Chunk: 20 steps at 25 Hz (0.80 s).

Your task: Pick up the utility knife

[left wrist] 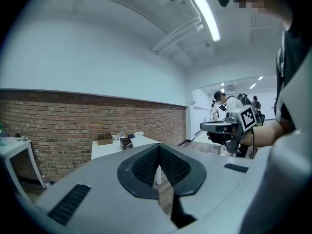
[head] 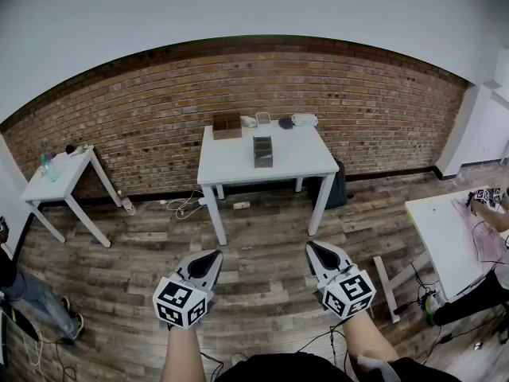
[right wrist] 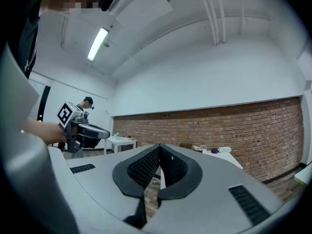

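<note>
- The grey two-jaw left gripper point(head: 212, 255), marker cube at its rear, is held at lower centre-left of the head view, over the brown wood-plank floor point(head: 262, 233). Its jaws are pressed together with nothing between them.
- The matching right gripper point(head: 312, 247) is held at lower centre-right. Its jaws are likewise closed and empty.
- Both are aimed at the white rectangular table point(head: 238, 169) at frame centre, well apart from it. This is judged a ready pose, with the approach not yet begun.
- A brown cardboard box point(head: 227, 125) and a dark grey open-topped holder point(head: 262, 151) are seen on that table.
- The utility knife cannot be picked out because everything there is too small. It is judged to lie among the small items at the table's far edge by the red brick wall point(head: 159, 110).
- Before any grasp, the table must be reached and one gripper's jaws opened.
</note>
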Each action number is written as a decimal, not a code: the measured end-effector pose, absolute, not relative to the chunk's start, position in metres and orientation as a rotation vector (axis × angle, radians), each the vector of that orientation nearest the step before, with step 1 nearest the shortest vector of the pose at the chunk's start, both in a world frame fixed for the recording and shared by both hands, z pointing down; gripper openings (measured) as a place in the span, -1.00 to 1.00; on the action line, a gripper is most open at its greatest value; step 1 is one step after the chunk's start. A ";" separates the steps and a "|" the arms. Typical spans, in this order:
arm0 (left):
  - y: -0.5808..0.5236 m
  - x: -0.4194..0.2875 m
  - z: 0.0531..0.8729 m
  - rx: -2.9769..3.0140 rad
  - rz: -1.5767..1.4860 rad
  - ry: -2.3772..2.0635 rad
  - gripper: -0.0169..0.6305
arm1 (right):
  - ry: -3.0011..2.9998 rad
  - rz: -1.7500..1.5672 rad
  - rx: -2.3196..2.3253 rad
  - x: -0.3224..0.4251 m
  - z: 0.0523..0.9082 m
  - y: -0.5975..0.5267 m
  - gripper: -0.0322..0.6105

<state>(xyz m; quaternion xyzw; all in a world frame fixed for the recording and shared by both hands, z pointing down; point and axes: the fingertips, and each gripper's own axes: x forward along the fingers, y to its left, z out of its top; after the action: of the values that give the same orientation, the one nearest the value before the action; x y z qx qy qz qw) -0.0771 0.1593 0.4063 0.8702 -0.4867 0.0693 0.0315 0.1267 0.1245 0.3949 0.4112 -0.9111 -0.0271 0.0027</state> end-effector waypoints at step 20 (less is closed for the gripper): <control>0.149 -0.152 0.438 2.770 0.283 -1.302 -0.97 | -2.686 -0.003 1.539 0.086 0.409 0.130 -0.90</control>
<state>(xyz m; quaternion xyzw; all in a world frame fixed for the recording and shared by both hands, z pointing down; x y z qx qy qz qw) -0.1516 0.1489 0.4376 0.9006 -0.4235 0.0919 0.0340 0.0855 0.1305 0.4093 0.4971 -0.8674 -0.0009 0.0231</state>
